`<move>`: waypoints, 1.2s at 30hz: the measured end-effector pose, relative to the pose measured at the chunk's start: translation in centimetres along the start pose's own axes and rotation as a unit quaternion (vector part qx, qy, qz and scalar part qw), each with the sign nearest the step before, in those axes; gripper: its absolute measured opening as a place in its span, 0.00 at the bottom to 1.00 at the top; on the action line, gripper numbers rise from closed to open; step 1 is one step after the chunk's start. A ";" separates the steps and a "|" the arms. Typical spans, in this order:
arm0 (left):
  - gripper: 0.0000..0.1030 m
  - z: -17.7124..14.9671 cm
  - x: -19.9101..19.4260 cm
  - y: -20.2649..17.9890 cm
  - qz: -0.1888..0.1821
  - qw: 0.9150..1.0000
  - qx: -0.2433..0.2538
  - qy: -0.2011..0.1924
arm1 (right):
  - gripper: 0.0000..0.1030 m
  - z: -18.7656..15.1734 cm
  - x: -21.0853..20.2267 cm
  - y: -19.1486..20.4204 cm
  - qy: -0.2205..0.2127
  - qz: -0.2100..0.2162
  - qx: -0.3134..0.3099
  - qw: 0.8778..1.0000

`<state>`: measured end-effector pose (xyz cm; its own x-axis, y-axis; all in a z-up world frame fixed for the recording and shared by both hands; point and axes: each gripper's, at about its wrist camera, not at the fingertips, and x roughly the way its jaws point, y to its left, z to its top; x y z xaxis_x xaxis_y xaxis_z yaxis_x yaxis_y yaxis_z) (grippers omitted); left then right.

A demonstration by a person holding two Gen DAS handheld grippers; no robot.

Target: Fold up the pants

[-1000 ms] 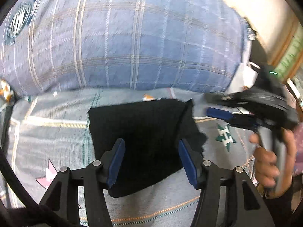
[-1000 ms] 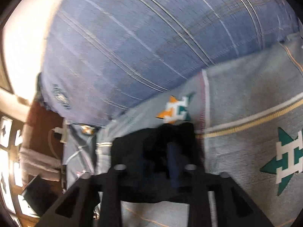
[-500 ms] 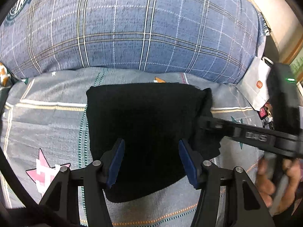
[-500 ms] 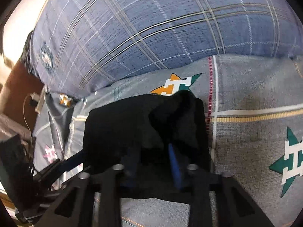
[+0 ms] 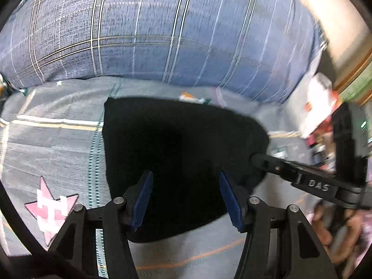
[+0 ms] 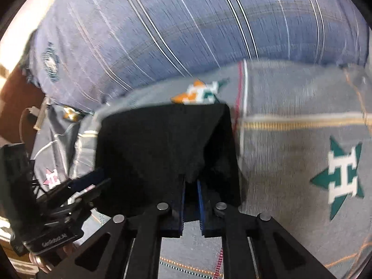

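The black pants (image 5: 181,153) lie folded into a compact rectangle on the grey patterned bedsheet (image 5: 53,148). My left gripper (image 5: 184,186) is open, its blue pads over the near edge of the pants, holding nothing. My right gripper (image 6: 190,186) is nearly shut, pinching the right edge of the pants (image 6: 162,153), which bunches up at its tips. In the left wrist view the right gripper (image 5: 258,160) reaches in from the right and touches the pants' right side. In the right wrist view the left gripper (image 6: 88,183) sits at the left.
A large blue plaid pillow (image 5: 162,34) lies just behind the pants. A white bag (image 5: 318,107) and small items sit at the bed's right side. Star prints mark the sheet (image 6: 337,172). A hand (image 5: 337,232) holds the right gripper.
The right gripper moved in from above the bed to the pants' right edge and closed on the fabric. The left gripper stayed open over the near edge.
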<state>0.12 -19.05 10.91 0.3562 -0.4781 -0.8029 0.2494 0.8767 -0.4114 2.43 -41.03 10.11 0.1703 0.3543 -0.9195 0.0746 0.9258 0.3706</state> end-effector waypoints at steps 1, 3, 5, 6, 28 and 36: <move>0.58 0.3 -0.9 0.2 -0.007 1.000 -0.004 -0.009 | 0.12 0.1 -0.9 0.0 -0.014 0.013 -0.004 1.000; 0.60 1.2 -2.6 1.0 -0.010 0.999 -0.016 -0.027 | 0.12 0.3 -2.1 -0.2 -0.034 0.044 -0.002 0.998; 0.63 1.8 -3.6 2.3 -0.009 0.999 -0.036 -0.038 | 0.17 0.4 -3.0 -0.5 -0.049 0.065 0.003 0.997; 0.63 2.0 -3.9 3.1 -0.005 0.998 -0.050 -0.041 | 0.19 0.6 -3.0 -0.4 -0.051 0.064 0.001 0.997; 0.64 0.8 1.3 6.7 -0.002 0.991 -0.120 0.062 | 0.70 1.7 -1.3 -2.4 -0.042 0.067 0.046 0.996; 0.62 0.1 2.3 6.7 -0.035 0.987 -0.139 0.072 | 0.64 1.0 4.3 -6.0 0.050 0.102 0.155 0.981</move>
<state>2.74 -14.26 6.32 0.2107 -0.5429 -0.8129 0.0044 0.8321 -0.5546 3.71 -45.21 4.01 0.1164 0.5543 -0.8241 0.3475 0.7546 0.5566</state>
